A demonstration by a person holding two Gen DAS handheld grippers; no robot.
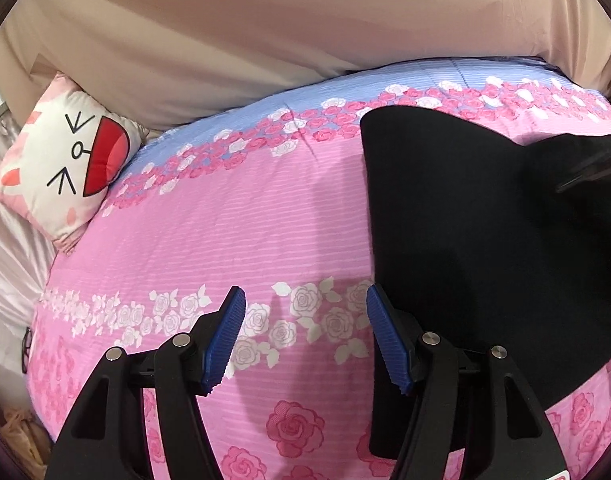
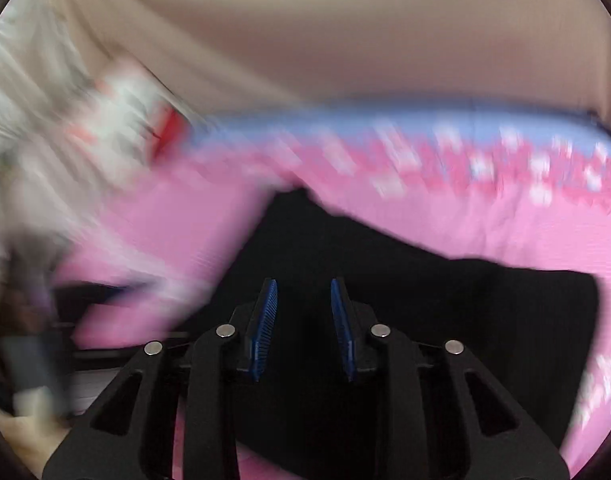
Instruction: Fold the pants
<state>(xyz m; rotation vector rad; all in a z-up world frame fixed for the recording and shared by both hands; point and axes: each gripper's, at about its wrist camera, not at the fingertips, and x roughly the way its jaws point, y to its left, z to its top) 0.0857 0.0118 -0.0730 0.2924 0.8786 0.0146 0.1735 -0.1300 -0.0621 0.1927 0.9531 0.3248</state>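
Observation:
The black pants (image 1: 485, 248) lie on the pink rose-print bedspread (image 1: 225, 232), at the right of the left wrist view. My left gripper (image 1: 305, 300) is open and empty, just left of the pants' near left edge, with its right fingertip at that edge. In the blurred right wrist view the pants (image 2: 465, 300) spread under and beyond my right gripper (image 2: 303, 286). Its blue pads stand apart with a gap between them, above the black cloth. I cannot tell whether any cloth is between them.
A white cat-face cushion (image 1: 65, 160) sits at the bed's far left corner. A beige curtain (image 1: 285, 32) hangs behind the bed. White satin fabric (image 1: 9, 248) lies off the left edge. Glasses (image 1: 26, 348) rest by the bed's left side.

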